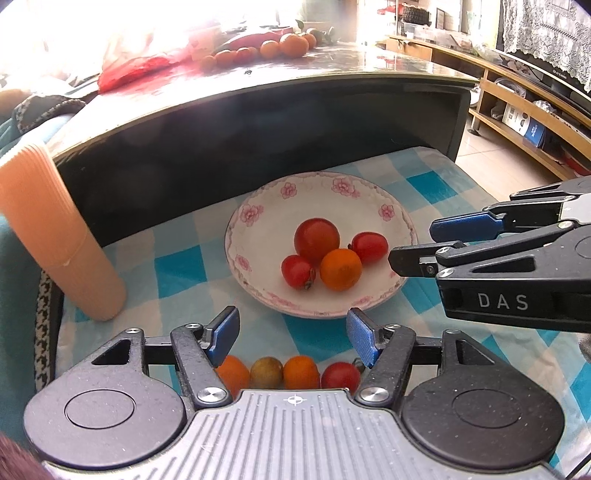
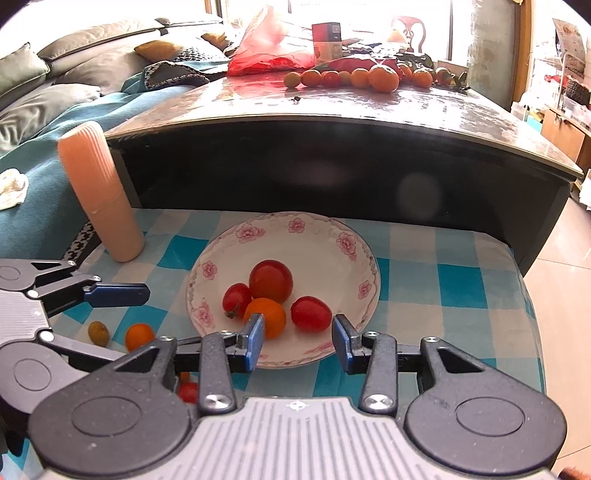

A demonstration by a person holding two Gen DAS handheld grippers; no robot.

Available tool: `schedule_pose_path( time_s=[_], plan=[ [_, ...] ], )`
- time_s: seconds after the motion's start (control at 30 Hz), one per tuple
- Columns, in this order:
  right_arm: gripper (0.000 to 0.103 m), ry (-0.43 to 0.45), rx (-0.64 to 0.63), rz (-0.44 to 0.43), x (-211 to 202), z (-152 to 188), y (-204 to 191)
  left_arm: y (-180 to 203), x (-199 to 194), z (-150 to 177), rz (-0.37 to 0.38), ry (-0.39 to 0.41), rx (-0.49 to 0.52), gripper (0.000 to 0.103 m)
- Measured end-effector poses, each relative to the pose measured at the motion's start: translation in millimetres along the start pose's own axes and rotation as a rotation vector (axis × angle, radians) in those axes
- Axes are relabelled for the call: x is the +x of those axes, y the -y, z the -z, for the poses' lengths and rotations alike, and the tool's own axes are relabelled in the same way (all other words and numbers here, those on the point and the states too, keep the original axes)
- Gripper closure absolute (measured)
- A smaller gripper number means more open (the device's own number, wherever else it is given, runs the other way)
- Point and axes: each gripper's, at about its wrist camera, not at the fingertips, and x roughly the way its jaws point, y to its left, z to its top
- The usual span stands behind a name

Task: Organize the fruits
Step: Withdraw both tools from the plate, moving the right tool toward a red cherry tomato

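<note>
Left wrist view: the left tool point(image 1: 291, 332) is held with its jaws apart and nothing gripped, over a row of four small fruits point(image 1: 288, 373) lying on the checked cloth point(image 1: 177, 266) just behind its blue pads. Beyond them the flowered plate point(image 1: 258, 236) is seen carrying four fruits point(image 1: 321, 254). The right tool point(image 2: 298, 341) is held with jaws parted and empty over the plate's near rim, its left pad in front of the orange fruit point(image 2: 269, 314).

Daylight from the far window point(image 2: 354, 11) blows out white, glaring off the tabletop point(image 2: 424, 99); fisheye edges bend.
</note>
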Motion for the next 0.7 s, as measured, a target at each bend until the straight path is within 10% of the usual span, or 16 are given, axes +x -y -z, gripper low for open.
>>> schedule_pose_path(
  time_s=[0.7],
  plan=[
    [0.048,-0.041,-0.027,-0.058,-37.9,27.0,-14.9,7.7,-41.1,51.1,-0.05,-0.095,-0.029,0.031]
  ],
)
